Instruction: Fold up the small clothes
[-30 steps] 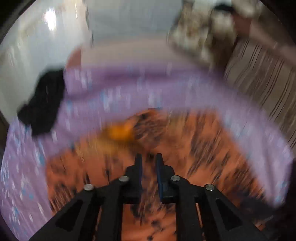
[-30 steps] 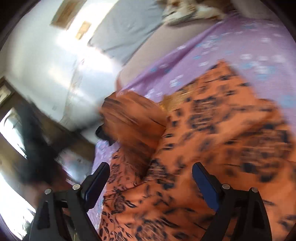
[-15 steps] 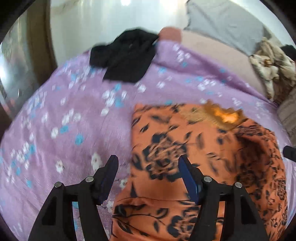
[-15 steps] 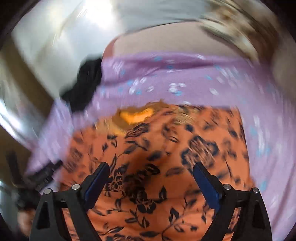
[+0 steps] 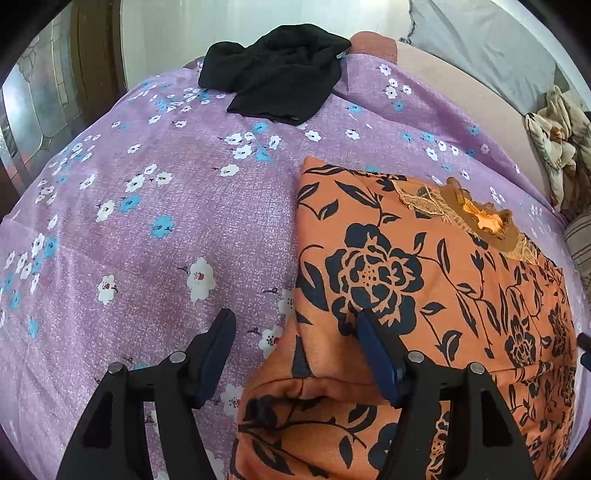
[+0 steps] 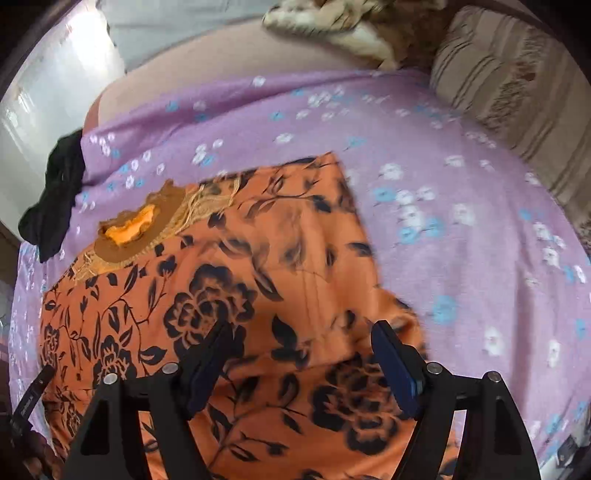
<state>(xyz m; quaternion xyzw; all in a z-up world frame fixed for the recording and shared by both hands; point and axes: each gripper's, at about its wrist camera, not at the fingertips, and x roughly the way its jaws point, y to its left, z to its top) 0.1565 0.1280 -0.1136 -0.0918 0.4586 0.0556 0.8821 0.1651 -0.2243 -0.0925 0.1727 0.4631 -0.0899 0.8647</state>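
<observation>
An orange garment with black flowers (image 5: 424,295) lies flat on the purple flowered bedsheet (image 5: 147,221), its brown lace neckline (image 5: 476,218) at the far end. My left gripper (image 5: 295,332) is open and empty, straddling the garment's left edge. In the right wrist view the same garment (image 6: 221,277) fills the lower left; my right gripper (image 6: 303,343) is open and empty above its right side, near the right edge. The other gripper's tip shows at the lower left of the right wrist view (image 6: 33,391).
A crumpled black garment (image 5: 277,81) lies at the far edge of the bed, also seen in the right wrist view (image 6: 55,195). A striped cushion (image 6: 517,103) and a patterned bundle of cloth (image 6: 332,22) sit at the far right. A grey pillow (image 5: 480,48) lies beyond.
My left gripper opened and swung left to the garment's left edge. My right gripper stayed open and moved over the garment's right side. The garment's folded-up part now lies flat.
</observation>
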